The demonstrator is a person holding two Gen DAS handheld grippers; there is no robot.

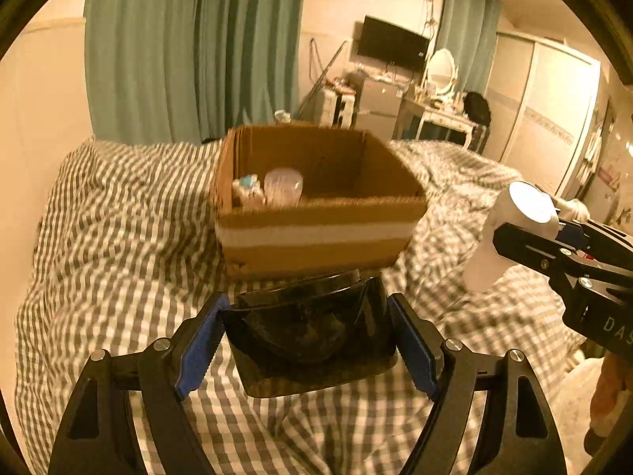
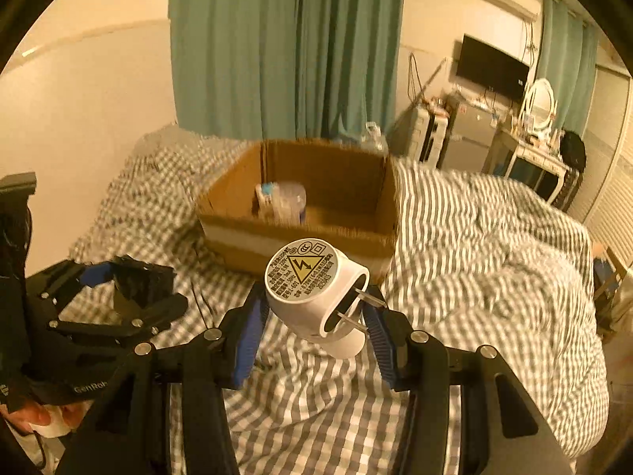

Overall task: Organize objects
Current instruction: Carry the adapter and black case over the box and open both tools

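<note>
My left gripper [image 1: 310,340] is shut on a dark, glossy black plastic container [image 1: 312,328], held above the checked bed cover. My right gripper [image 2: 314,328] is shut on a white plug-in device [image 2: 316,293] with two metal prongs and a yellow warning label on its round end. Ahead of both stands an open cardboard box [image 1: 316,233] on the bed; inside it at the left lie a clear plastic piece [image 1: 283,186] and a small blue-and-white item [image 1: 247,188]. The right gripper [image 1: 561,249] with the white device [image 1: 514,221] shows at the right of the left wrist view.
The grey-and-white checked bed cover [image 1: 118,237] is rumpled around the box. Teal curtains [image 1: 190,47] hang behind the bed. A television [image 2: 492,65], a vanity with a mirror [image 2: 540,99] and cabinets stand at the far right. A person's hand [image 2: 43,415] holds the left gripper's handle.
</note>
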